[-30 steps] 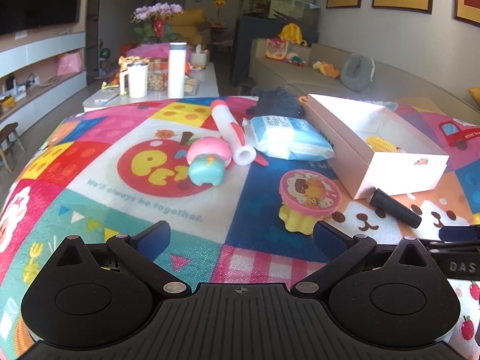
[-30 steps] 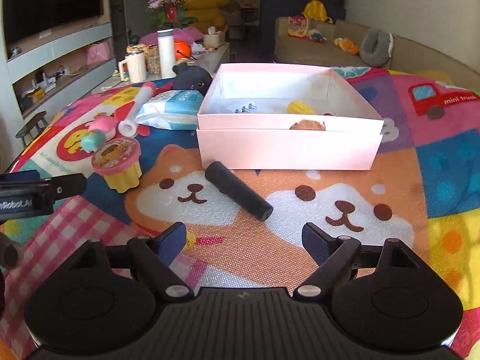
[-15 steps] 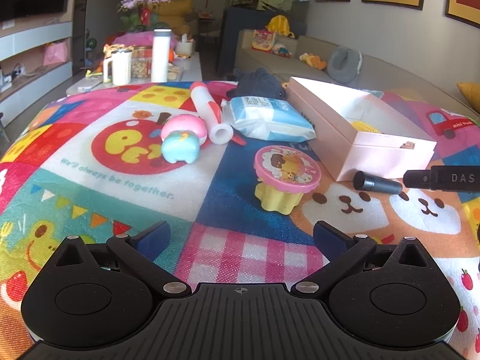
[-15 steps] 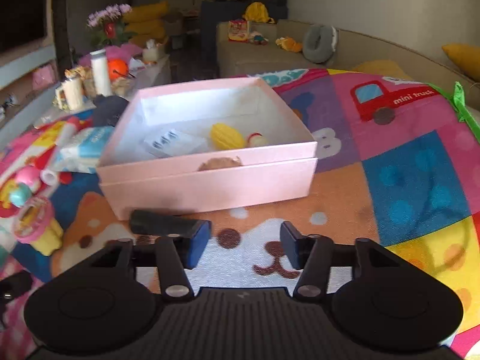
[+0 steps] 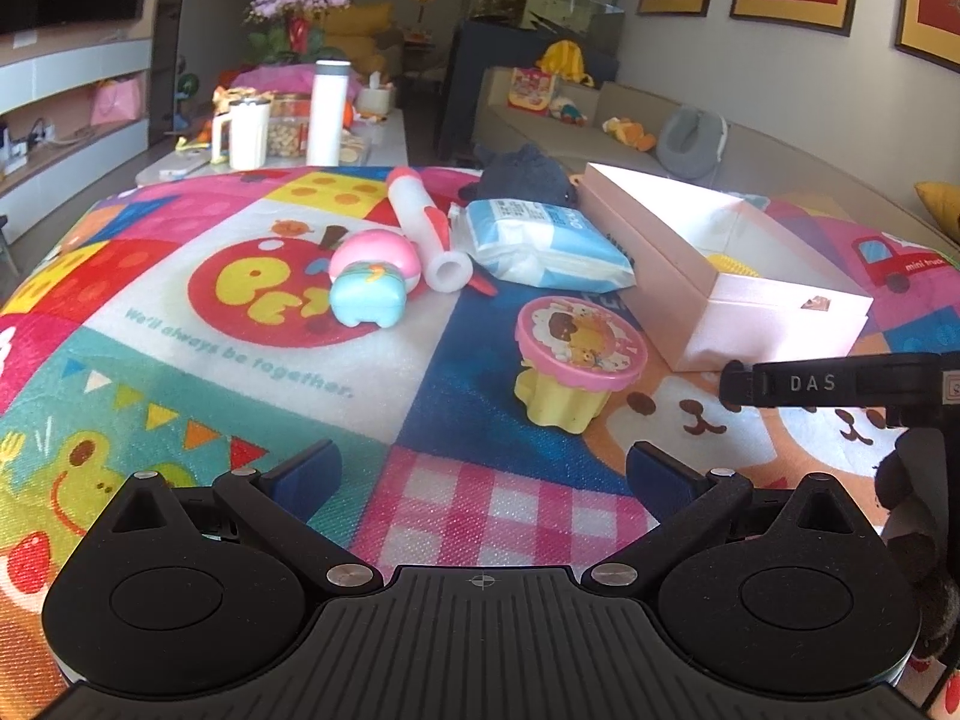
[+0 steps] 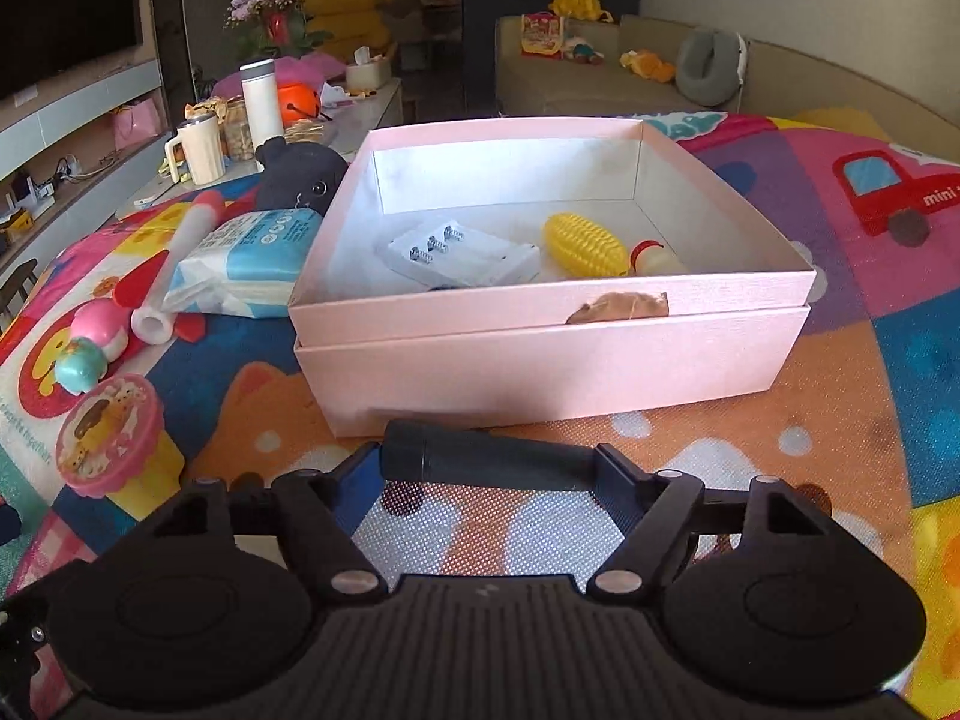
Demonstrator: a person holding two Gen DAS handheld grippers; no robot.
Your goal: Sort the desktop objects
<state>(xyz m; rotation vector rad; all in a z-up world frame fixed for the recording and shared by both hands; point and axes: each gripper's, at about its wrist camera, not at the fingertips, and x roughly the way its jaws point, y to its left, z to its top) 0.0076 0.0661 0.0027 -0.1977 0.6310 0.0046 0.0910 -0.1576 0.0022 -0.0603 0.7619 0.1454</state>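
A black cylinder (image 6: 480, 457) lies crosswise on the play mat, just in front of the pink box (image 6: 540, 360). My right gripper (image 6: 492, 463) stands wide around it, with one end of the cylinder near each fingertip. I cannot tell whether the pads press on it. The box holds a yellow corn toy (image 6: 585, 244), a white battery holder (image 6: 462, 252) and a small bottle (image 6: 651, 255). My left gripper (image 5: 480, 474) is open and empty above the checked patch, short of the pink-lidded yellow cup (image 5: 570, 372). A finger of the right gripper (image 5: 840, 384) crosses the left wrist view and hides the cylinder there.
On the mat left of the box lie a blue-white tissue pack (image 5: 546, 240), a white and red tube (image 5: 429, 228), a pink and teal toy (image 5: 369, 282) and a dark plush (image 5: 528, 177). A low table with cups and flowers (image 5: 288, 132) stands behind; a sofa (image 5: 660, 132) runs along the right wall.
My right gripper has come forward and left, so the black cylinder now lies across its fingertips. In the left wrist view the right finger has slid in over the cylinder.
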